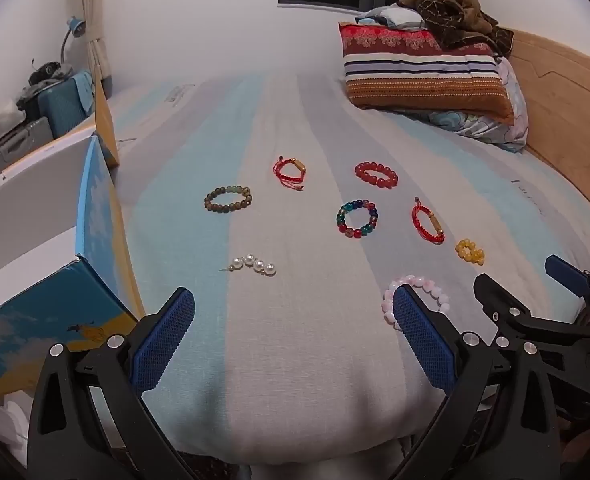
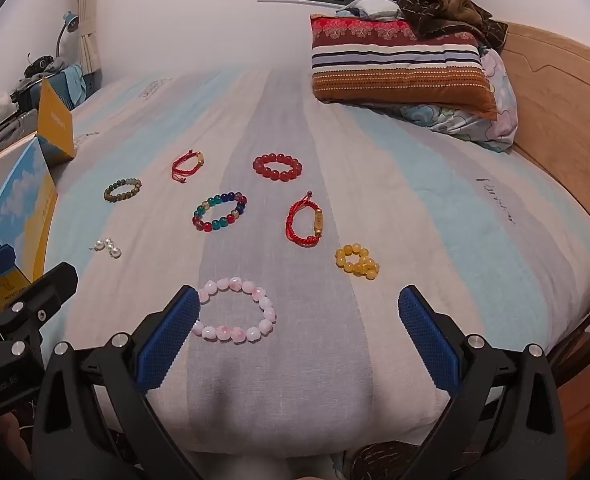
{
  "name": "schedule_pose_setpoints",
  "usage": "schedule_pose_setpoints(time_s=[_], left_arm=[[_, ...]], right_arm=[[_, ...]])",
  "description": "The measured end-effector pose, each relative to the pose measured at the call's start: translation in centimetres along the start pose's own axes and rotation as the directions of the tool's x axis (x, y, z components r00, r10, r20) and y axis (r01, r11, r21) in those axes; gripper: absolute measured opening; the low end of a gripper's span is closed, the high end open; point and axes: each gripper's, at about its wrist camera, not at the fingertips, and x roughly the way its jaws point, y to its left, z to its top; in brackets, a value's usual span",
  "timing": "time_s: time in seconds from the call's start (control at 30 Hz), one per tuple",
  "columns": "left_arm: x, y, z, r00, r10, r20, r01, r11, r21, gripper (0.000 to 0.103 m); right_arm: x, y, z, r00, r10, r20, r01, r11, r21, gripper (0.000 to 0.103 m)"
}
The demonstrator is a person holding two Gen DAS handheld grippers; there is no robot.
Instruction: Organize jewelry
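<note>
Both tools stand spread wide and hold nothing: the left tool (image 1: 293, 334) and the right tool (image 2: 299, 332) hover above the near edge of the bed (image 2: 435, 184), blue ridged pads touching no jewelry. Taking the pink bead bracelet (image 2: 235, 310) as landmark, it lies just beside the right tool's left pad. Behind it are the multicolored bead bracelet (image 2: 219, 212) and a red cord bracelet (image 2: 305, 220) with a gold tube; to its right the yellow bead bracelet (image 2: 357, 262), bunched; to its left a short string of pearls (image 2: 109, 248). Farther back lie a red bead bracelet (image 2: 277, 167), a second red cord bracelet (image 2: 187, 165) and an olive bead bracelet (image 2: 122, 190). Only the left view shows the white inside of the open blue box (image 1: 99, 216), far left of the pink bracelet. The sheet is woven, in pale stripes.
</note>
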Motion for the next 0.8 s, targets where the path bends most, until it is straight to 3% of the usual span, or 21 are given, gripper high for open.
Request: schedule_pose_setpoints(time_s=[0.8], left_arm=[[0.04,0.21,0.07,1.000,0.000,-0.002,0.000,1.000,-0.016,0.097]], right_arm=[[-0.19,-0.17,0.23,1.000,0.007,0.008,-0.007,1.000,0.012,0.096]])
